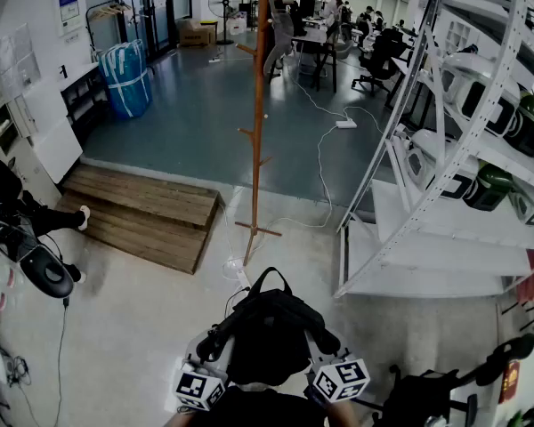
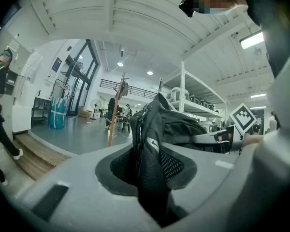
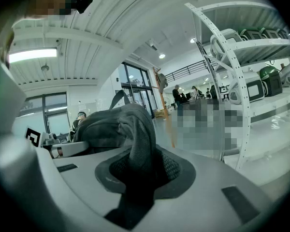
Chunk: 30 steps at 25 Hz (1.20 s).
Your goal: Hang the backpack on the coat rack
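Two grippers, bottom centre of frame: left gripper (image 1: 211, 352) and right gripper (image 1: 326, 343), jaws of each clamped on mesh strap of backpack (image 1: 267, 332). Two-sided grip holds bag level, top loop (image 1: 269, 278) free for peg. Coat rack (image 1: 257, 132) well apart, upper centre.

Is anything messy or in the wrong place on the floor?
Yes. A white cable snakes loose across the floor from a power strip past the foot of the coat rack, right where someone carrying the backpack would walk.
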{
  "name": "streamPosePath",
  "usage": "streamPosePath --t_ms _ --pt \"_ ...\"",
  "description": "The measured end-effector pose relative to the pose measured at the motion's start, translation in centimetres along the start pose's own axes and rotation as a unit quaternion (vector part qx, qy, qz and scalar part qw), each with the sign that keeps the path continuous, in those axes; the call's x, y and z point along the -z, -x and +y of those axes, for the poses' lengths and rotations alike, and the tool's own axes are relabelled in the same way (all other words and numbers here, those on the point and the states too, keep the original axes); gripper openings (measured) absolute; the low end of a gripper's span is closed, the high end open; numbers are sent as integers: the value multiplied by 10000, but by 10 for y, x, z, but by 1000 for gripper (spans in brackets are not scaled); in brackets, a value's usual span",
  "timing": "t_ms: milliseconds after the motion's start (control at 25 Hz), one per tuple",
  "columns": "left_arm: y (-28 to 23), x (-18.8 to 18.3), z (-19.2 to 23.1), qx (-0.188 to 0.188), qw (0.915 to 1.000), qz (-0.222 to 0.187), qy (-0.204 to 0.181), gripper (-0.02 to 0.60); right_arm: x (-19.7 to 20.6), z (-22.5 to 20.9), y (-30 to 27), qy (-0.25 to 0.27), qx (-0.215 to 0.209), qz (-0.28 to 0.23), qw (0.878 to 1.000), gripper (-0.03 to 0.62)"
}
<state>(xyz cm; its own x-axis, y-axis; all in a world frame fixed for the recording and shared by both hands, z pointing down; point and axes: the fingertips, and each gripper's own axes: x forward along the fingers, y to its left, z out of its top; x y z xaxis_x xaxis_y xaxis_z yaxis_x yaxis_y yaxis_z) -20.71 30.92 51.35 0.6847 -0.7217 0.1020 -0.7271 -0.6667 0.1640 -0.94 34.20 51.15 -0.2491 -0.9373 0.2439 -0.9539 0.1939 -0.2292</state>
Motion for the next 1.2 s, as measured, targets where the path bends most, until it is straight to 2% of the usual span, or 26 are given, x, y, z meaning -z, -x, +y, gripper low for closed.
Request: streamPosePath --t_ms 480,720,1080,1200 --pt "-3 3 -13 -73 10000 -3 -10 106 1 -10 8 -22 -62 -8 10000 87" --pt "-8 4 -32 -86 9998 132 -76 106 2 -25 16 -99 -145 -23 9998 87" --pt "-22 7 -64 -129 9999 7 -99 106 -6 -53 32 1 -367 -16 9993 87" --pt "-26 5 -77 -189 9998 3 18 106 -9 -64 36 7 -397 -39 9992 87"
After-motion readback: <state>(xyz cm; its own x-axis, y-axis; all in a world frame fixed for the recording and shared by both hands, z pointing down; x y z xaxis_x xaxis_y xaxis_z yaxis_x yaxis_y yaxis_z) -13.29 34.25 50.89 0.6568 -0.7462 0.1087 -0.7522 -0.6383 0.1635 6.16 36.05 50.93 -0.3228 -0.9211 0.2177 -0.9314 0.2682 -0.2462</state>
